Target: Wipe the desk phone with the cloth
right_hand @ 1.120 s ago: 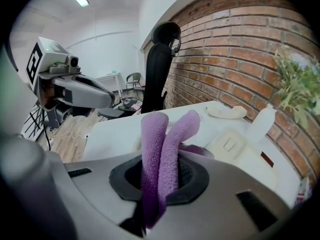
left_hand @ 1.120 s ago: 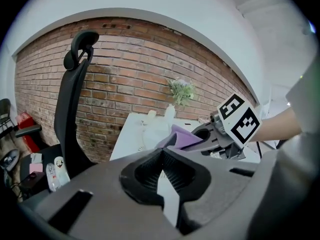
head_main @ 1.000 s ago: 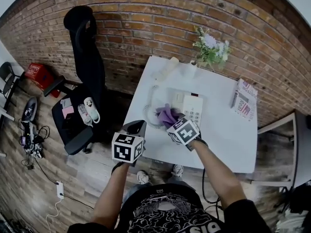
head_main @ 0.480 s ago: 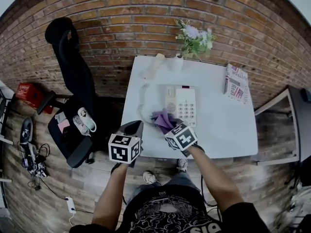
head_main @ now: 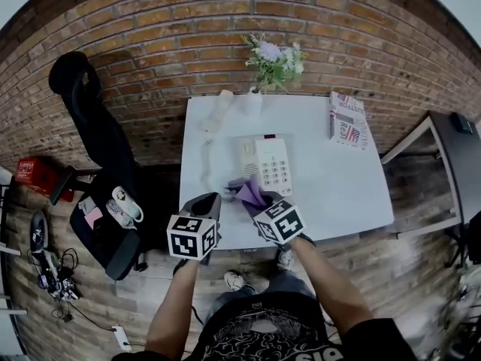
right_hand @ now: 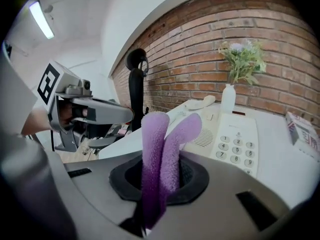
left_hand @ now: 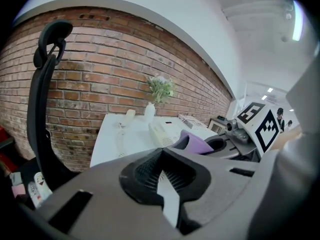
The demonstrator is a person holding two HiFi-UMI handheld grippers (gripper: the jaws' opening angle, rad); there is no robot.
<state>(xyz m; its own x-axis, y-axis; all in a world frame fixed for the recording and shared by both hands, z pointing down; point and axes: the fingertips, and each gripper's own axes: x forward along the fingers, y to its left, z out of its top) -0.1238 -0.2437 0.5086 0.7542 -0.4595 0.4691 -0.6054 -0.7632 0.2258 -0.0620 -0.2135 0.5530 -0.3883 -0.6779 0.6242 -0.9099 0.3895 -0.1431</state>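
A white desk phone [head_main: 267, 164] lies on the white table [head_main: 338, 194], its keypad facing up. Its handset [head_main: 216, 110] is off the base, at the far left corner, joined by a coiled cord [head_main: 206, 164]. My right gripper [head_main: 255, 201] is shut on a purple cloth [head_main: 246, 191], which hangs just off the phone's near left corner. In the right gripper view the cloth [right_hand: 161, 149] stands folded up out of the gripper [right_hand: 159, 181], with the phone [right_hand: 239, 140] beyond. My left gripper [head_main: 207, 204] hovers shut over the table's front left edge, holding nothing.
A vase of flowers [head_main: 270, 60] stands at the table's back edge against the brick wall. A printed packet [head_main: 346, 119] lies at the back right. A black office chair [head_main: 94, 156] with small items on its seat stands left of the table.
The head view has swung, so the table sits further left in the picture. The right gripper has drawn the cloth a little off the phone towards the near edge. The left gripper has stayed beside it.
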